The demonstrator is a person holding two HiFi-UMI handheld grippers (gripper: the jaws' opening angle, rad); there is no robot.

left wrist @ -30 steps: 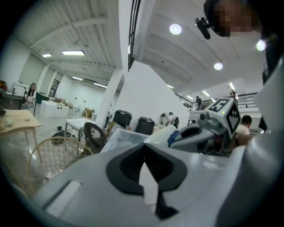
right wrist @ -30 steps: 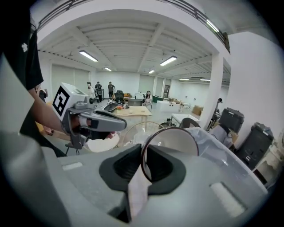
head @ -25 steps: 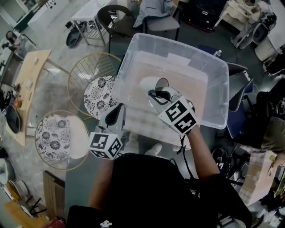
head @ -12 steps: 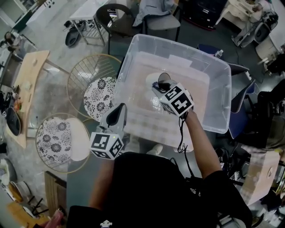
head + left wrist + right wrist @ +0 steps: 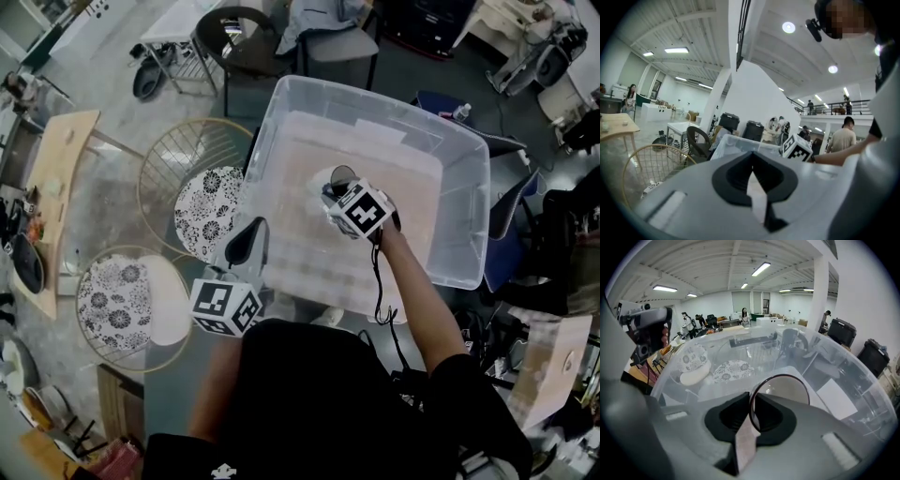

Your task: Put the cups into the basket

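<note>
A white cup with a dark rim (image 5: 343, 176) hangs inside the clear plastic bin (image 5: 281, 108), over its floor near the middle. My right gripper (image 5: 336, 193) is shut on the cup's rim. In the right gripper view the rim (image 5: 754, 399) is pinched between the two dark pads and the cup's mouth (image 5: 785, 390) faces the camera, with the bin's wall (image 5: 855, 376) all round. My left gripper (image 5: 246, 240) hovers outside the bin's near left edge, shut and empty; in its own view the pads (image 5: 751, 176) meet with nothing between them.
Two wire chairs with floral cushions (image 5: 208, 202) (image 5: 117, 295) stand left of the bin. A wooden table (image 5: 56, 178) is further left. A dark chair (image 5: 239, 37) stands behind the bin, a blue chair (image 5: 502, 248) at its right.
My right gripper has carried the cup further into the bin, away from me and lower. The left gripper has hardly moved.
</note>
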